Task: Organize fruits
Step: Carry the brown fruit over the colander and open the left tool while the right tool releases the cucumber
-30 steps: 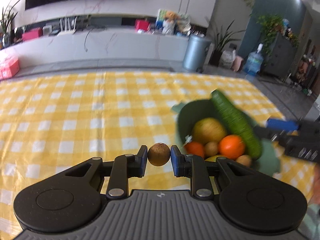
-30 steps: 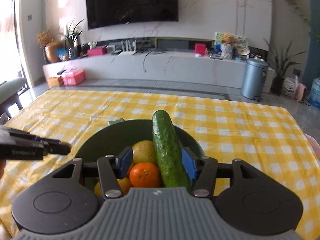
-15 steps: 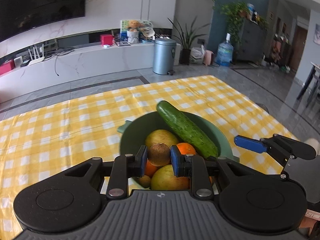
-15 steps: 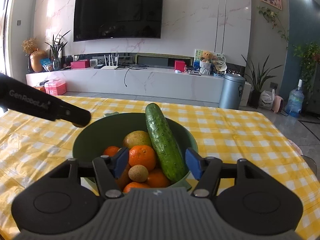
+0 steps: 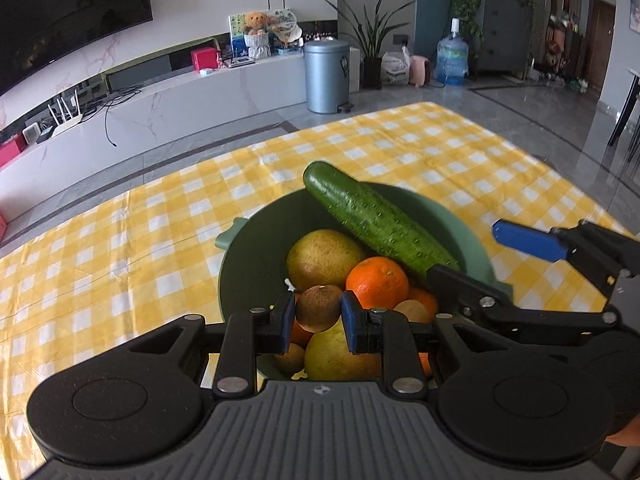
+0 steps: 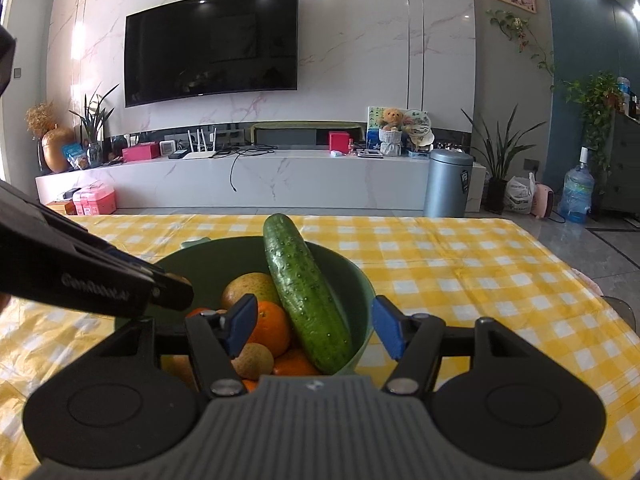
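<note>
Two grippers met over the green bowl [image 5: 460, 220] on the yellow checked tablecloth [image 5: 120, 240]. The left gripper [image 5: 318, 316] was clamped on a small brown fruit [image 5: 319, 307], held above the piled oranges [image 5: 377, 282] and pear [image 5: 324, 258], apparently for dropping in with the rest. It pointed steeply down into the bowl. The right gripper [image 6: 310, 328], its jaws just widened and empty, sat lower beside the rim, straddling the cucumber [image 6: 304, 288] without pressing it.

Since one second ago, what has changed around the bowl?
The left gripper, shut on the small brown fruit, carried it from above the tablecloth to over the green bowl. The right gripper jaws have just been opening, nothing pressed. Cucumber unmoved.
</note>
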The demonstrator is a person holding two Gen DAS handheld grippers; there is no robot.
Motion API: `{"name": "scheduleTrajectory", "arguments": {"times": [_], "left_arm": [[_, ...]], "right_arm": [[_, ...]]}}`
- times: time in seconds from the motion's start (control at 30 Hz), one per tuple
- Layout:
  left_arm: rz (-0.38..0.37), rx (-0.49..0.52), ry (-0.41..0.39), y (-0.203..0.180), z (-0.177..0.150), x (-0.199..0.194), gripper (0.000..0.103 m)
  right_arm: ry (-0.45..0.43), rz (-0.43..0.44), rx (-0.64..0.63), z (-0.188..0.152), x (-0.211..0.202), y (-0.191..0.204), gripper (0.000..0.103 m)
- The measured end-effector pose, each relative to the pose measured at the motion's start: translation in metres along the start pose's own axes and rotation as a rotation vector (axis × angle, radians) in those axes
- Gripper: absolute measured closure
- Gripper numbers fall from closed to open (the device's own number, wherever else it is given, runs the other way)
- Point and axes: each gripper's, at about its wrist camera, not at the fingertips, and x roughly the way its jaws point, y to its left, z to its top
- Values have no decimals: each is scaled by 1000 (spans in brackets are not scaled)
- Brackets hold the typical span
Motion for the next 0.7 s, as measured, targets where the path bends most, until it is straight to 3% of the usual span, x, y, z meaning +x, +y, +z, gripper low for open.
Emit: {"name": "scheduleTrajectory", "arguments": {"times": [0.53,0.7], "left_arm": [[-2,-22,64,6,-8,16,75],[-16,-57,50,12,-9,6,60]], "right_arm": [[28,1,0,-2,9,1,40],[35,8,-1,-2,10,2,38]]}}
